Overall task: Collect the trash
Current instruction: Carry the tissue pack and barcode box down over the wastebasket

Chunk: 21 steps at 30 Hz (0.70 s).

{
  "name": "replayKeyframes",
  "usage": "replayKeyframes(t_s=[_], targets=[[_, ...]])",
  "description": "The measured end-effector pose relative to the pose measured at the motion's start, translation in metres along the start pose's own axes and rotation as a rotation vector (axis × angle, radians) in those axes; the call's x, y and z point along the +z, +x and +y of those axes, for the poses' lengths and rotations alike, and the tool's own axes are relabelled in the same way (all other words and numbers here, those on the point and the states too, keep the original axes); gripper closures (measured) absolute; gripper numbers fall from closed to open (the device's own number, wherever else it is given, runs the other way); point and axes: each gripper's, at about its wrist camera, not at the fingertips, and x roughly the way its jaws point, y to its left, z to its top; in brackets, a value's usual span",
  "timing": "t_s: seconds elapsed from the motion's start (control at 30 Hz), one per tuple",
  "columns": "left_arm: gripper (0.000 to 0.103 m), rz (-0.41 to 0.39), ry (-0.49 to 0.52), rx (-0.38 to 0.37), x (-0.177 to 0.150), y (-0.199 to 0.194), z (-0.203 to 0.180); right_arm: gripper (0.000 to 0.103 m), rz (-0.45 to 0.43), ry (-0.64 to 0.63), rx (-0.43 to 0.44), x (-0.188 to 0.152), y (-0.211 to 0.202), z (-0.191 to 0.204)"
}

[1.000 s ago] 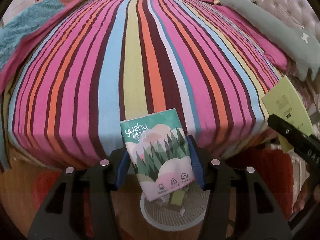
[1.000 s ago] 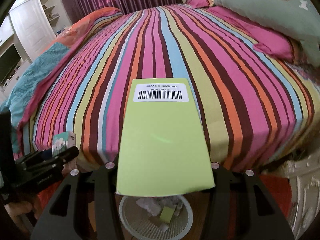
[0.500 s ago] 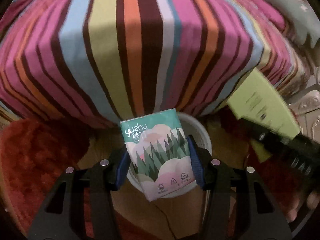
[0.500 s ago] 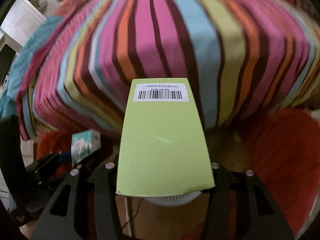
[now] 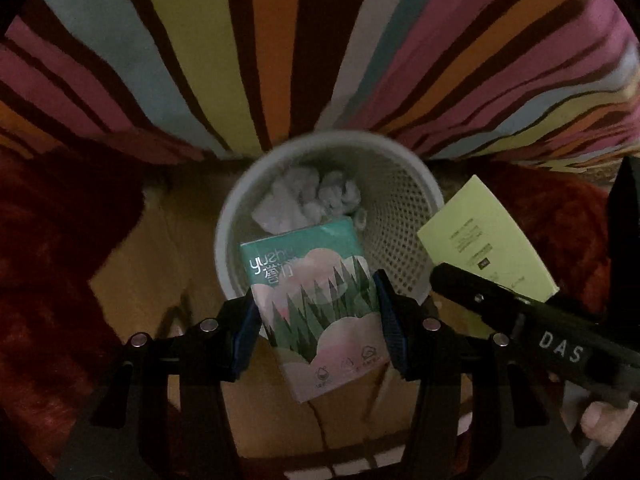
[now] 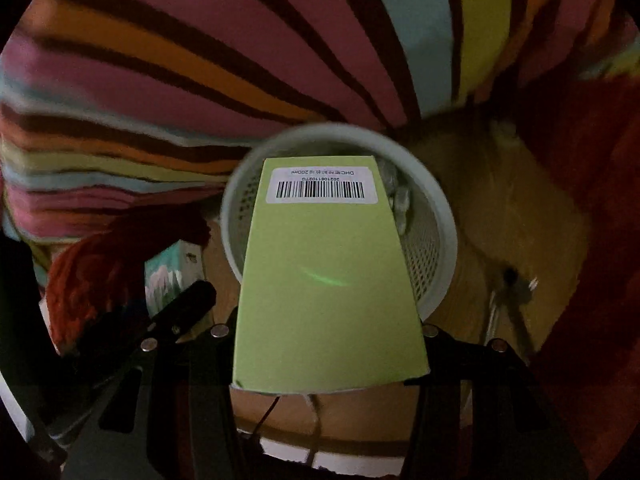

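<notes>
The left gripper clamps its blue-padded fingers on both sides of a teal tissue pack — held above the white mesh wastebasket. The right gripper is closed on a lime-green box, its far end over the same basket beside the striped bed.

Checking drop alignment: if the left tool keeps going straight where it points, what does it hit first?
Likely the crumpled white paper inside the white mesh bin. The left tool, clamping the tissue pack, points into the bin's opening; depth is unclear.
</notes>
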Motion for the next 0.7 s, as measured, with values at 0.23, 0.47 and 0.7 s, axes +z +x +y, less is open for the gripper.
replayKeyframes(t_s=[0.23,0.47,0.7], targets=[[0.051,0.109,-0.042,0.009,0.009,0.035,0.002,0.056,0.061,0.057,-0.024,0.006,0.026,-0.010],[0.050,0.178,-0.048,0.034,0.012,0.058,0.000,0.056,0.124,0.093,-0.038,0.006,0.046,-0.015],[0.049,0.241,-0.064,0.036,0.015,0.073,0.006,0.056,0.169,0.129,-0.035,0.010,0.060,-0.027]])
